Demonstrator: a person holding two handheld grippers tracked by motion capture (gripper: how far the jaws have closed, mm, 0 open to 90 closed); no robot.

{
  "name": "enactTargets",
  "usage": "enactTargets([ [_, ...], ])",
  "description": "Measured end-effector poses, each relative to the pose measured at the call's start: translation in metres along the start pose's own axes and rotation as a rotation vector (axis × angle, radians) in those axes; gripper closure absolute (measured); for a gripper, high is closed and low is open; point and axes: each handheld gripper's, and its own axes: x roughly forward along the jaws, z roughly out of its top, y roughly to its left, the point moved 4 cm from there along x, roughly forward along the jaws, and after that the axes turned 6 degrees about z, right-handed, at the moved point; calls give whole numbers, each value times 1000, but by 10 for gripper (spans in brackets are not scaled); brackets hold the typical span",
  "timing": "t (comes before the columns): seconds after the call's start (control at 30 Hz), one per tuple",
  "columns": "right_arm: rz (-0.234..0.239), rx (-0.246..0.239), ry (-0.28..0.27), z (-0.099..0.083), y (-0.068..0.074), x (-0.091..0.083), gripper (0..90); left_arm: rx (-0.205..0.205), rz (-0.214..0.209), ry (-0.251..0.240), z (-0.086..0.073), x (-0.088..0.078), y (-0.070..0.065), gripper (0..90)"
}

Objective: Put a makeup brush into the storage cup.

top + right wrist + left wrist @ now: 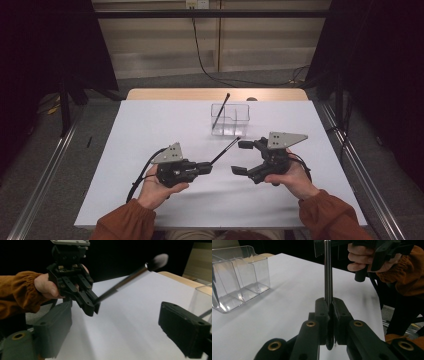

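In the high view we see the left gripper (209,167) clamped on the near end of a thin black brush (226,149); the brush slants up and away toward the far right, its tip ending just short of the right gripper (241,157) and near the clear plastic organizer (240,114); in the left gripper view the jaws meet tight around the dark shaft (327,275), which runs straight up the frame from between them. The right gripper view shows the same brush (130,277) held out from the left gripper (92,308) over the table, its pale, soft head (158,261) blurred at the upper right. We find the right gripper standing wide apart with nothing between its jaws (one pad to each side of the right gripper view); it sits over the white table (150,125), facing the brush tip. A second dark brush (220,111) stands leaning in the organizer's far left compartment; the organizer rests on the table toward its far edge, well apart from both hands.
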Motion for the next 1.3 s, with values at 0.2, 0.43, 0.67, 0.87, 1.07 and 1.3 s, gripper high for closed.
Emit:
enactTargets([
  [0.2, 4, 22, -9, 9, -2, 5, 187, 8, 4, -26, 1, 0, -1, 839],
  [0.43, 23, 57, -25, 11, -9, 10, 314, 20, 6, -28, -1, 3, -3, 839],
  [0.67, 50, 94, -26, 9, -11, 9, 472, 24, -18, -16, -3, 6, -5, 839],
  [0.87, 75, 106, -33, 8, -11, 8, 594, 26, -19, 3, -7, 9, -5, 839],
  [1.07, 94, 123, -37, 8, -11, 7, 679, 28, -19, 7, -8, 12, -5, 838],
  [1.3, 127, 151, -69, 9, -11, 5, 775, 41, -33, 10, -8, 14, -8, 838],
])
